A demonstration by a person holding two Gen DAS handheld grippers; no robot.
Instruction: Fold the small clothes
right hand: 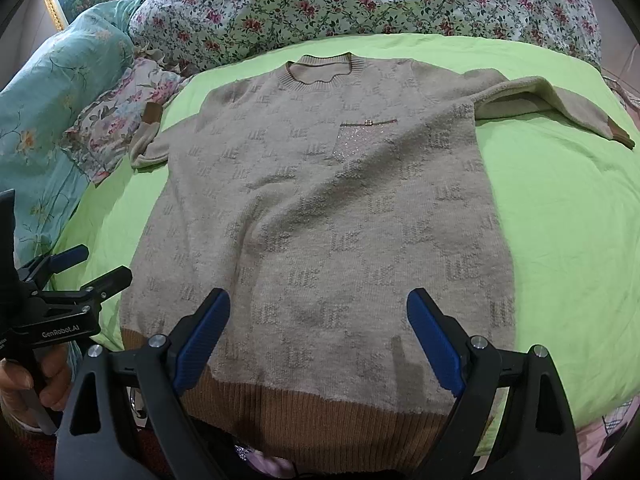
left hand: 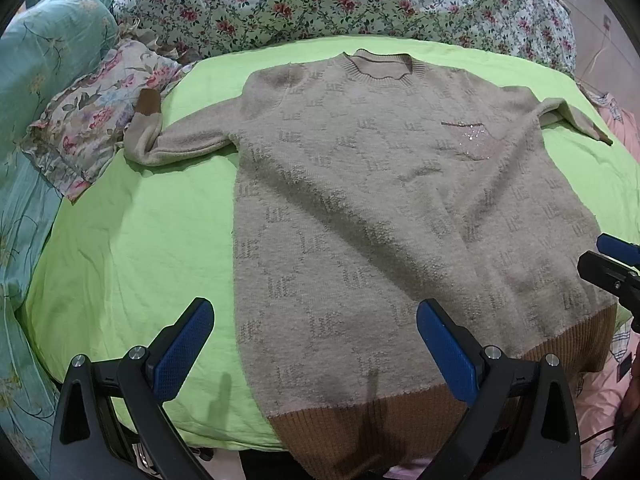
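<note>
Basically, a beige knit sweater lies flat and face up on a lime-green sheet, collar away from the cameras, brown ribbed hem nearest the grippers. Both sleeves spread out to the sides; the left sleeve bends at the cuff and touches a floral pillow, the right sleeve angles out across the green sheet. A sparkly chest pocket sits below the collar, toward the wearer's left side. The left gripper hangs just above the hem's left corner, jaws spread wide, nothing between them, one blue pad over the green sheet and the other over the knit. The right gripper hangs over the hem's middle-right part, jaws also wide apart and empty. Shadows of the fingers fall on the fabric, so probably neither touches it, though contact is hard to judge from these angles. In the right wrist view a hand grips the left tool's handle at the lower left edge. A teal quilt and a floral-print blanket bunch up behind the sheet.
</note>
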